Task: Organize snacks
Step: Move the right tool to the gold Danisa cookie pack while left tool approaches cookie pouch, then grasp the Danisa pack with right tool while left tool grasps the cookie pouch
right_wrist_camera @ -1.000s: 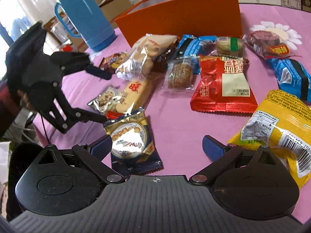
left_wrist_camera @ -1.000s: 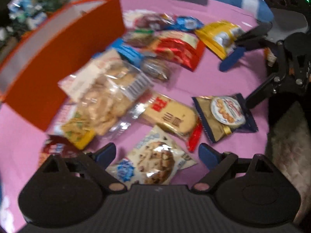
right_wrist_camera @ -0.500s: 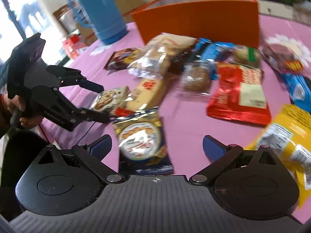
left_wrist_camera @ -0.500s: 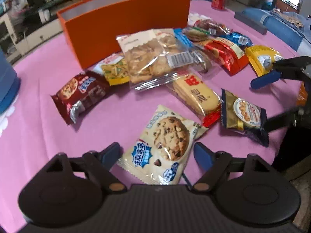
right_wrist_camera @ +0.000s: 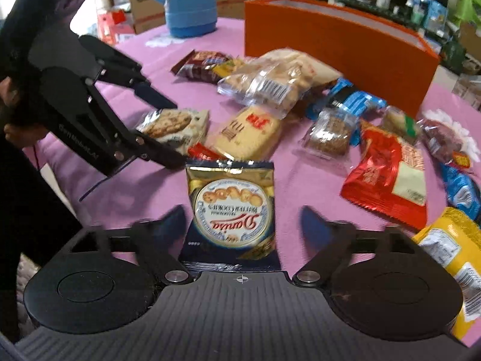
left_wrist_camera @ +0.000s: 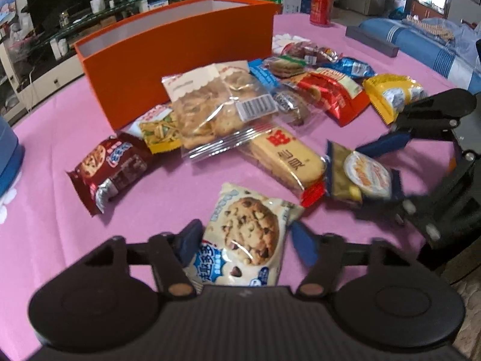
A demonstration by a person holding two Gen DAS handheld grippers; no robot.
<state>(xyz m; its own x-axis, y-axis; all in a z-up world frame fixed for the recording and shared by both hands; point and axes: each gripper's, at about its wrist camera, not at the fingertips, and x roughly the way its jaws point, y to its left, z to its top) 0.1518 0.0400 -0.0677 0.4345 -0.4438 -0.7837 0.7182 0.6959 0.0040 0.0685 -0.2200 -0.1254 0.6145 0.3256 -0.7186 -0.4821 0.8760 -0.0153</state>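
Many snack packets lie on a pink tablecloth in front of an orange box. My left gripper straddles a white chocolate-chip cookie packet. Its jaws are closing and both pads touch the packet's sides. In the right wrist view the same gripper pinches that packet. My right gripper is closing around a dark blue and gold butter-cookie packet. The left pad is at its edge and a gap remains on the right. The left wrist view shows this gripper around the same packet.
Between the grippers and the box lie a clear cracker bag, a rice-cracker pack, a brown cookie pack, a red packet and a yellow one. A blue flask and a red can stand further back.
Both wrists rolled to level. The left jaws narrowed onto the chocolate-chip cookie packet. The right gripper slid across until the butter-cookie packet sat between its jaws, which have begun narrowing.
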